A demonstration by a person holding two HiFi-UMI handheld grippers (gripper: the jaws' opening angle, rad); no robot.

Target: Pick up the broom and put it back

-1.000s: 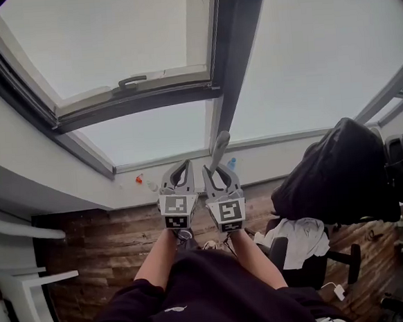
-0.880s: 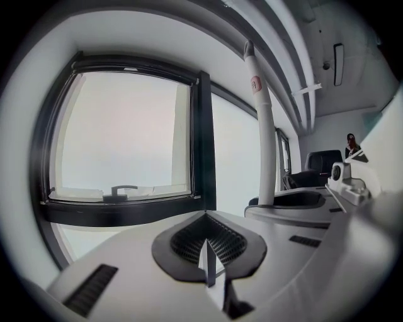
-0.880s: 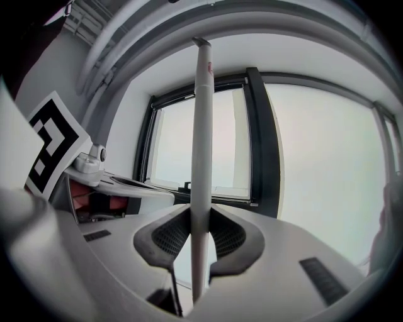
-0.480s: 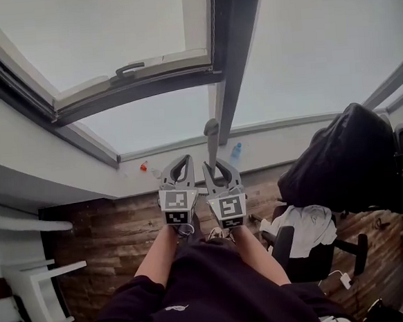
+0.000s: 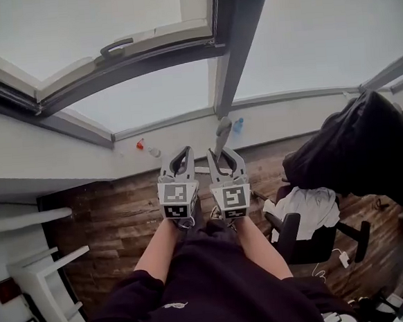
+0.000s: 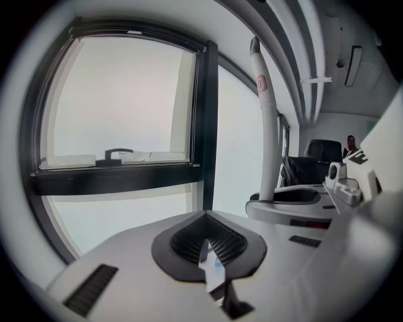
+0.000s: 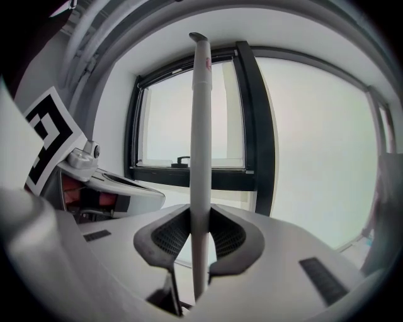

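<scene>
The right hand-held gripper (image 7: 200, 229) is closed on the broom handle (image 7: 200, 126); its dark ribbed pads (image 7: 167, 236) press on the pale grey shaft from both sides. The handle stands upright between them, rising well above the jaws to a slanted tip and dropping out of sight below. The left hand-held gripper (image 6: 206, 242) has its jaws drawn together with nothing between them; the same handle (image 6: 267, 126) shows off to its right.

In the head view the left hand-held gripper (image 5: 183, 153) and the right hand-held gripper (image 5: 225, 155) sit side by side, close together, at the ends of bare forearms in front of the person's dark top; the broom handle (image 5: 222, 131) sticks up from the right one, across the white windowsill (image 5: 178, 134).

On that sill a small red-capped item (image 5: 141, 145) lies to the left of the grippers and a blue bottle (image 5: 237, 125) stands just right of the handle; above are the dark window frame (image 5: 237, 43) and a tilted sash with its window handle (image 5: 114, 45). Beneath the grippers is a wooden floor (image 5: 103, 234); to the right stands an office chair (image 5: 295, 243) draped with a dark jacket (image 5: 353, 152) and a white cloth (image 5: 306, 207).
</scene>
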